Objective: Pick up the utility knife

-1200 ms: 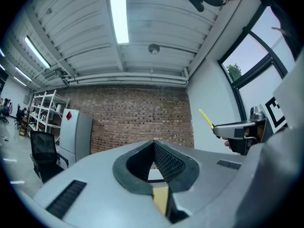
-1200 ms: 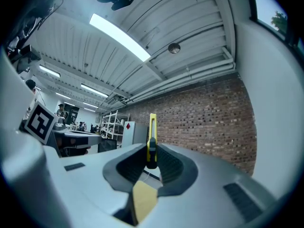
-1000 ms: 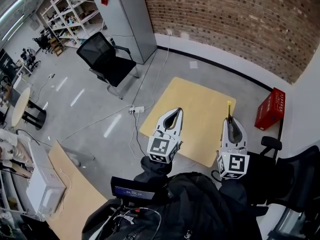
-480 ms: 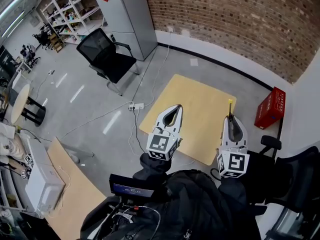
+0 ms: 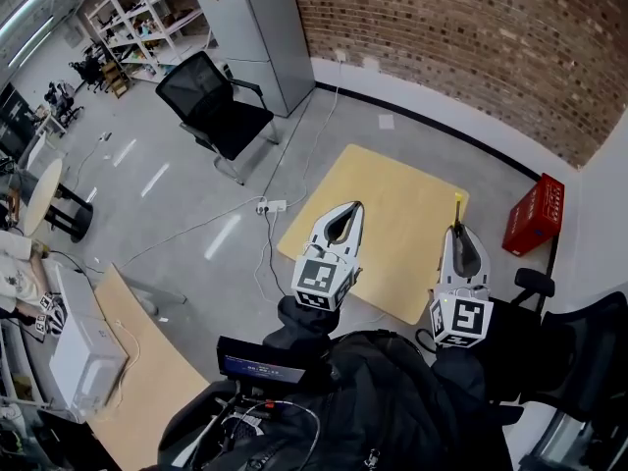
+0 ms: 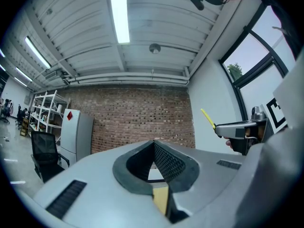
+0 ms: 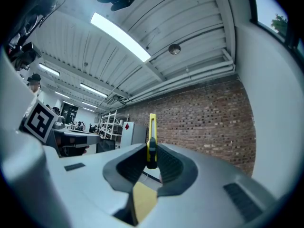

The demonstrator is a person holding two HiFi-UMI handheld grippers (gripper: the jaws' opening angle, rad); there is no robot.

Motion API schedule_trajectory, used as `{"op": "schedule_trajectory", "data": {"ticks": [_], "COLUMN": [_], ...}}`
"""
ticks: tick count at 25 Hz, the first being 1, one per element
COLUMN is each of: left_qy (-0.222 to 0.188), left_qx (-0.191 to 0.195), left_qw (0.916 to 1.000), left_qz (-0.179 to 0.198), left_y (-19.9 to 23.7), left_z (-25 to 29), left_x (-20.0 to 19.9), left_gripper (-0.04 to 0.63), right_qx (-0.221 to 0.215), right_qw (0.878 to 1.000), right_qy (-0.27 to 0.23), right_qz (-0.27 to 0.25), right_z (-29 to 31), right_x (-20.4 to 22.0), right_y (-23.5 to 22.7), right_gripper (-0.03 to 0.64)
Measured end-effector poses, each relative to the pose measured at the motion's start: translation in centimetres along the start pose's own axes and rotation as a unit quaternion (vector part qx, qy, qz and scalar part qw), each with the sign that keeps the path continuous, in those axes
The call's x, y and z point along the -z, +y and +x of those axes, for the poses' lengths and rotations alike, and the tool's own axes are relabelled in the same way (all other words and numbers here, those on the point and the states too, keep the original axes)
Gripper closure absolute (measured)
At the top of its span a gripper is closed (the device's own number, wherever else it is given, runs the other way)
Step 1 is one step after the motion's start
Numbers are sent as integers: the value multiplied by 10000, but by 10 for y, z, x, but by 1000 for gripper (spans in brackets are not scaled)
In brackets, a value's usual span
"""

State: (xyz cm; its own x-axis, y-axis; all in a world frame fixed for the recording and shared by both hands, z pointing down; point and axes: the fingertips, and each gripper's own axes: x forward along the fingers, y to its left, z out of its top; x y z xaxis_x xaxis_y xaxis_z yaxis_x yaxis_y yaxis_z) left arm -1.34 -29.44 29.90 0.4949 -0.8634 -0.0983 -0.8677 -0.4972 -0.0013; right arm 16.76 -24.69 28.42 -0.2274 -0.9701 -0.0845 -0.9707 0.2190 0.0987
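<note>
The utility knife (image 7: 151,136) is yellow with a black slider and stands upright between my right gripper's jaws. My right gripper (image 7: 151,151) is shut on it. In the head view the utility knife (image 5: 457,206) sticks out past the right gripper (image 5: 458,230), held over the right side of the yellow square tabletop (image 5: 392,199). My left gripper (image 5: 343,214) hovers over the tabletop's left part. In its own view the left gripper (image 6: 154,143) has its jaws together with nothing between them. The right gripper (image 6: 240,128) and the knife (image 6: 207,118) also appear there at the right.
A black office chair (image 5: 211,106) and a grey cabinet (image 5: 260,27) stand at the back left by the brick wall (image 5: 471,37). A red crate (image 5: 535,214) sits right of the tabletop. A power strip (image 5: 267,206) with cables lies on the floor. A wooden table (image 5: 147,381) is at lower left.
Both grippers keep their poses and the knife stays in the right one. The head view has only drifted slightly.
</note>
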Motion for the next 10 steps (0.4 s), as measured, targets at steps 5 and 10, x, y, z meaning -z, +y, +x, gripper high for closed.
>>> {"op": "schedule_trajectory", "data": {"ticks": [5,10], "left_qy": [-22,-22], "left_qx": [-4,17], "left_qw": [10000,10000], "left_qz": [-7,-11], "left_y": [3,2], "left_z": [-1,3], "left_x": [-2,-1], "left_gripper": [598,598], "right_qx": [-31,-35], "right_qw": [10000,10000], "right_qy": [-19,-38], "right_qz": [-32,-32], "right_z": [1,4], "right_x": [-1,1], "right_y": [4,3], "right_gripper": [549,549]}}
